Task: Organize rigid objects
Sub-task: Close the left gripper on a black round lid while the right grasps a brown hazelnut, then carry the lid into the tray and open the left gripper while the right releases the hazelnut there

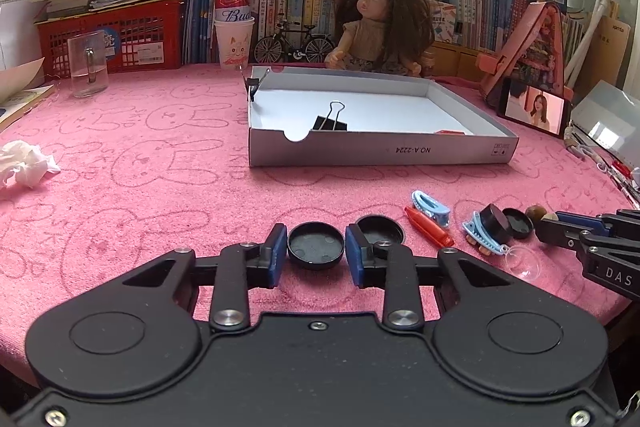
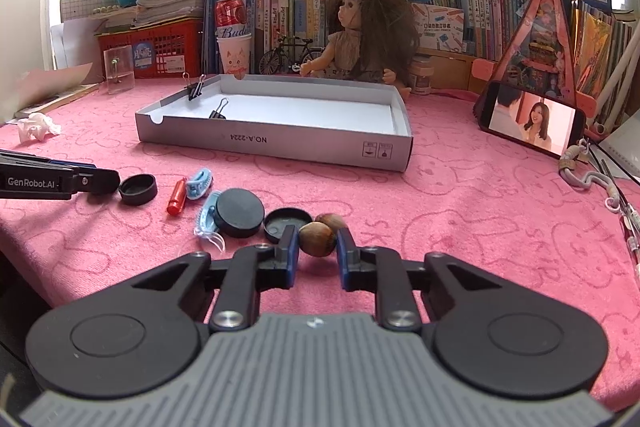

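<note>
Your right gripper (image 2: pixel 318 247) has its jaws clamped on a brown nut (image 2: pixel 316 238), low on the pink table (image 2: pixel 460 227) beside a second nut (image 2: pixel 331 221). Your left gripper (image 1: pixel 316 253) pinches a black round lid (image 1: pixel 316 245) (open side up). The grey box (image 1: pixel 380 147) beyond holds a binder clip (image 1: pixel 330 121).

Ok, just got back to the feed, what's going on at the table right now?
Both handheld grippers are picking small items off the pink cloth. The left gripper is closed around a black cap, and the right gripper is shut on a brown nut. The grey box beyond them holds only two binder clips and something small and red so far. A red tube, blue hair clips and other caps remain outside.
</note>
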A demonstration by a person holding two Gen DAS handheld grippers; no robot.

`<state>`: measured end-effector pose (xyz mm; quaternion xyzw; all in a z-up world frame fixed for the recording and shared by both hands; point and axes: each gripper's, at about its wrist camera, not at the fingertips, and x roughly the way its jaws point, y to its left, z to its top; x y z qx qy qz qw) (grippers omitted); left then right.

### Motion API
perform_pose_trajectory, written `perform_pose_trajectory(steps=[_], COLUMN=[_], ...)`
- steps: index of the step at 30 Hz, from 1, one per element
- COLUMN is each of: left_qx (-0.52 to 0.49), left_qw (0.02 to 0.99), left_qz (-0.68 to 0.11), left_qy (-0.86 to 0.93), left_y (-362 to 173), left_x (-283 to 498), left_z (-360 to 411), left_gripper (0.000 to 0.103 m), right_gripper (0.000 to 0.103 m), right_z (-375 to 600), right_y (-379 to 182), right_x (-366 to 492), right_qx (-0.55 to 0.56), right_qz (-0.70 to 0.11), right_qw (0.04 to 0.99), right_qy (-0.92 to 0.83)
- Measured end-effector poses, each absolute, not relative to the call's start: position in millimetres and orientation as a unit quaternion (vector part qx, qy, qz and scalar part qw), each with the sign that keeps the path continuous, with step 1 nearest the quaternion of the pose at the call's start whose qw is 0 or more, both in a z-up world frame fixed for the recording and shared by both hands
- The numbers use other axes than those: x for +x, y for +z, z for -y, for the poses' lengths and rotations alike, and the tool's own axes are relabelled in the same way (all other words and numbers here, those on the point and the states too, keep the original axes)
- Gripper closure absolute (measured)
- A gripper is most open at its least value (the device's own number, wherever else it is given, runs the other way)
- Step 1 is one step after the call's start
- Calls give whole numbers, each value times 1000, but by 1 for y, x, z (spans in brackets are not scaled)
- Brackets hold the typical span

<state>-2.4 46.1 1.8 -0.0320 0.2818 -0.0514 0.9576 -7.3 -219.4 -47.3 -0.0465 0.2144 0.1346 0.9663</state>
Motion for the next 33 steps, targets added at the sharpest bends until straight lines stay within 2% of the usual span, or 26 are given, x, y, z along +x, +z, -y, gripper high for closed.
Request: perform_pose_trajectory(steps=[21, 33], left_qx=[-70, -79], left_qw=[964, 961], left_qz=[-255, -260], left_qy=[-41, -48], left_y=[42, 47], left_x=[43, 71], left_z=[-53, -48], left_gripper=[73, 73], right_gripper=[79, 79], right_z=[240, 235], right_y=[-15, -12], right_x=[34, 51], right_qx=[28, 37], right_qz=[-210, -212], right_qw=[973, 971], right_qy=[93, 101])
